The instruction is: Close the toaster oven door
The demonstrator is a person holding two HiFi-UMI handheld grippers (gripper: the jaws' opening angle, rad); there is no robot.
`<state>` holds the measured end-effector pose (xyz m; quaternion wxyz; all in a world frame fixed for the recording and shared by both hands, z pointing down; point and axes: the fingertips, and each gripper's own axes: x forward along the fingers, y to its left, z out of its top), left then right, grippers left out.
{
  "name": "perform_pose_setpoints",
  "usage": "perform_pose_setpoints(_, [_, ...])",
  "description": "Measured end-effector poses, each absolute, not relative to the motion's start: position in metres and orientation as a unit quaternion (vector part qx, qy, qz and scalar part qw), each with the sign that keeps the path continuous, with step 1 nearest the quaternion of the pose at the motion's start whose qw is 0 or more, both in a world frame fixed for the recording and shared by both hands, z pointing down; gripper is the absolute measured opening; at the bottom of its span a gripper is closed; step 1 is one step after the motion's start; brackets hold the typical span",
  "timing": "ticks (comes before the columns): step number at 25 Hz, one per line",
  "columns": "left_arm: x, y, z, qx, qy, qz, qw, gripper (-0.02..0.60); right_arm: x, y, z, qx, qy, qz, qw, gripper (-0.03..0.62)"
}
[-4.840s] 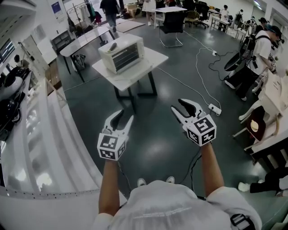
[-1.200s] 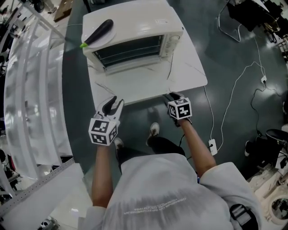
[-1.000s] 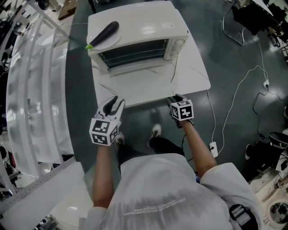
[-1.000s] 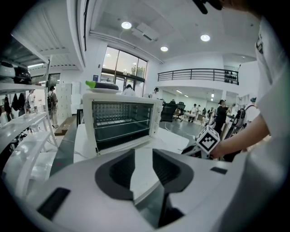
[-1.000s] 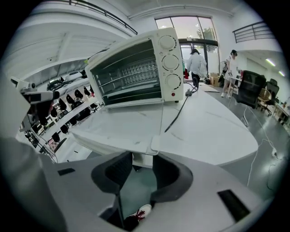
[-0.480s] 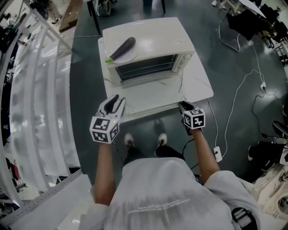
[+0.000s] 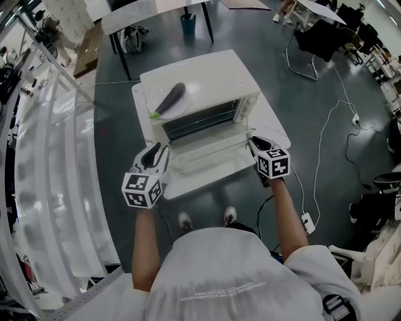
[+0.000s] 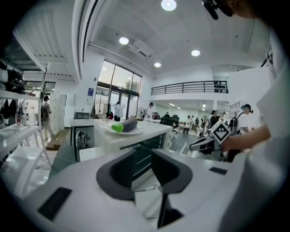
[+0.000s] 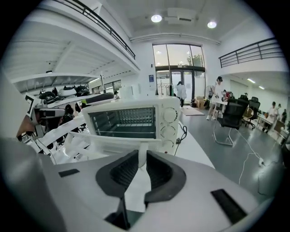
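A white toaster oven (image 7: 207, 75) stands on a white table (image 7: 274, 125) with its glass door (image 7: 207, 157) dropped open, about level. My right gripper (image 7: 254, 143) is at the door's right front corner. In the right gripper view its jaws (image 9: 142, 156) have just been closing and now pinch the right end of the white door handle (image 9: 109, 143). My left gripper (image 7: 158, 149) hovers over the door's left corner; its jaws (image 8: 144, 156) have narrowed but hold nothing. An eggplant (image 7: 169, 99) lies on a plate (image 7: 183, 105) on top of the oven.
White shelving rails (image 7: 50, 157) run along the left. A cable (image 7: 326, 125) trails over the dark floor to a power strip (image 7: 307, 221) on the right. Another table (image 7: 150, 9) and a chair (image 7: 313, 37) stand beyond the oven.
Both grippers rose from the table's front edge to the open door. The right gripper's jaws closed onto the handle's right end. The left gripper moved in toward the door's left side.
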<state>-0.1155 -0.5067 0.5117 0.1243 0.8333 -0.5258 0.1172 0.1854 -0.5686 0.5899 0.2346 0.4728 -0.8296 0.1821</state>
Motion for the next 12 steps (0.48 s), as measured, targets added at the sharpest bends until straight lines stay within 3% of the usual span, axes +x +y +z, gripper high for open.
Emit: perform_pose_setpoints(12, [-0.117, -0.521, 0.494, 0.844, -0.516, 0.118, 0.091, 0.106, 0.157, -0.645, 0.537, 0.517, -0.824, 0.133, 0.193, 0.052])
